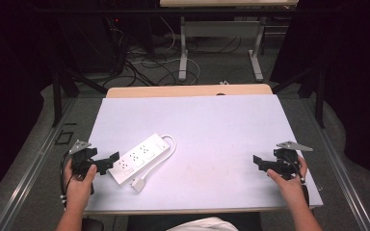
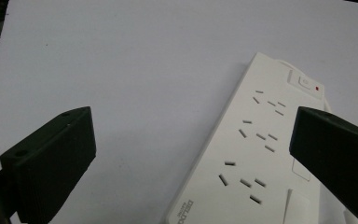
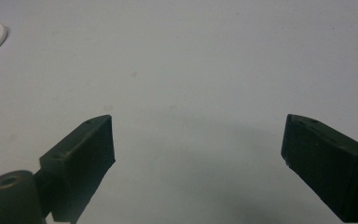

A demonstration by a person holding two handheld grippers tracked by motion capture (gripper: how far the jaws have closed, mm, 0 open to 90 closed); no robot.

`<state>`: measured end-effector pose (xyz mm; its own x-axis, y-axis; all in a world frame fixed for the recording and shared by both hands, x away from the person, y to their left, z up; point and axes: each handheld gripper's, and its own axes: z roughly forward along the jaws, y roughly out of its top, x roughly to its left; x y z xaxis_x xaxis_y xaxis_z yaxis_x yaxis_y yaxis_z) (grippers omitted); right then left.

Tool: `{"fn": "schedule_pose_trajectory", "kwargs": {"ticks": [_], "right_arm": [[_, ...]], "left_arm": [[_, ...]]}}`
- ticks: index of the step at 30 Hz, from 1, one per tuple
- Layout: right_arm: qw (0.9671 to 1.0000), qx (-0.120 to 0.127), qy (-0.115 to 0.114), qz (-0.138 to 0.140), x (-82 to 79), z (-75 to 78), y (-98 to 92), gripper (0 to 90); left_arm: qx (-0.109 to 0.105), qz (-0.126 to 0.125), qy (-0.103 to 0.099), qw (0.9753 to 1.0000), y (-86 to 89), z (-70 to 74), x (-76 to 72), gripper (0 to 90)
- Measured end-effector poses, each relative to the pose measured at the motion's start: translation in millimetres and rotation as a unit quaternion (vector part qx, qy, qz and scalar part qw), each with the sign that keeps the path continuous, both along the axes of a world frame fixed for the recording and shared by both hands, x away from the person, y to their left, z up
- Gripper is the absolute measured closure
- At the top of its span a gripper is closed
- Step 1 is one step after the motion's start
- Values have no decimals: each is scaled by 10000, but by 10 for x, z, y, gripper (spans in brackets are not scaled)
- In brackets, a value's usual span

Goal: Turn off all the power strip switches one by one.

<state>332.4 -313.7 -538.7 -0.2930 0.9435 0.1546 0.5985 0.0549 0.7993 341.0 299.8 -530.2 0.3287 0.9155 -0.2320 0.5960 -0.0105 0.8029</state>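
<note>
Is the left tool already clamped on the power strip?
No. In the left gripper view the left tool stands wide open, and the white power strip lies untouched on the table between and beyond its jaws.

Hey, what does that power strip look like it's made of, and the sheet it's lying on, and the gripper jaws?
The power strip looks like white moulded plastic, smooth with a slight sheen and crisp slots. The sheet seems a thin matte covering, perhaps paper or plastic: it is flat, pale and non-reflective, with wood showing past its far edge. The left gripper has blocky matte black jaws, probably plastic.
</note>
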Motion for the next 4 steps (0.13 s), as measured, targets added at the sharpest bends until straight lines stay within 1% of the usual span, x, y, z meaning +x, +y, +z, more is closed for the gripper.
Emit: {"fn": "schedule_pose_trajectory", "kwargs": {"ticks": [4], "right_arm": [[10000, 5, 21, -8, 7, -10, 0, 90]], "left_arm": [[4, 55, 10, 10000, 19, 3, 4, 1]]}}
